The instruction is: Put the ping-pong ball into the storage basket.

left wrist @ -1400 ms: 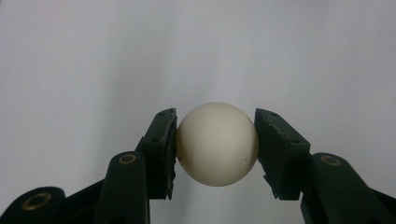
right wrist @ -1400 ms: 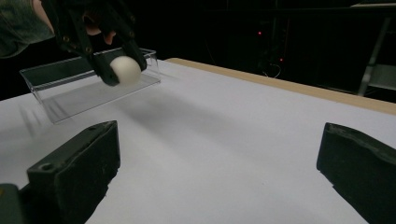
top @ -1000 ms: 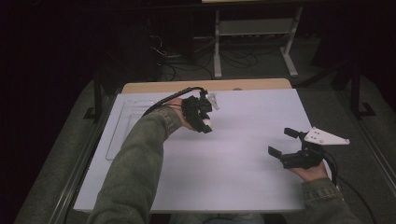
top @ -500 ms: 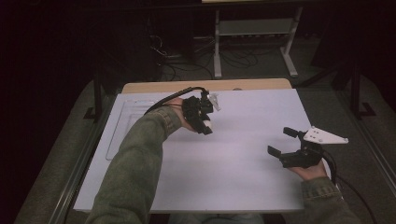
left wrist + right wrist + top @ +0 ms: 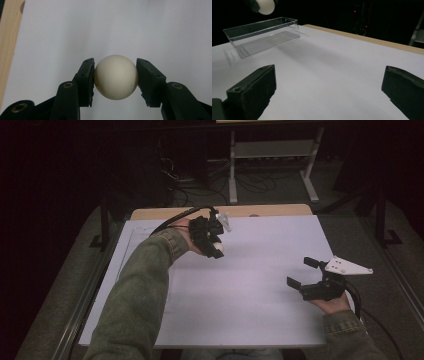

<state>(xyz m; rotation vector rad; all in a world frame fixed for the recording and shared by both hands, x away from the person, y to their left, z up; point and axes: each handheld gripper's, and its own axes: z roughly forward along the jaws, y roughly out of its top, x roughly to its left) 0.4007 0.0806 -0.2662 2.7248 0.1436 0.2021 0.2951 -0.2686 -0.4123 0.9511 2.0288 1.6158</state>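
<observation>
Left gripper clamps a smooth cream-white ball, pads pressed on both sides, held above the white table sheet. Right gripper rests near the right edge, jaws wide apart, nothing between. Clear plastic rectangular box sits at the table's left.

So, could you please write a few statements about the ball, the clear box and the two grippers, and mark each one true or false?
1. The left gripper holds a white ball between its jaws. True.
2. The right gripper grips the ball. False: its jaws stand wide apart with nothing between them.
3. The clear box lies on its side. False: it stands upright on the white table, open side up.
4. The ball is lying inside the box. False: it is held above the table.
5. The box has nothing in it. True.
</observation>
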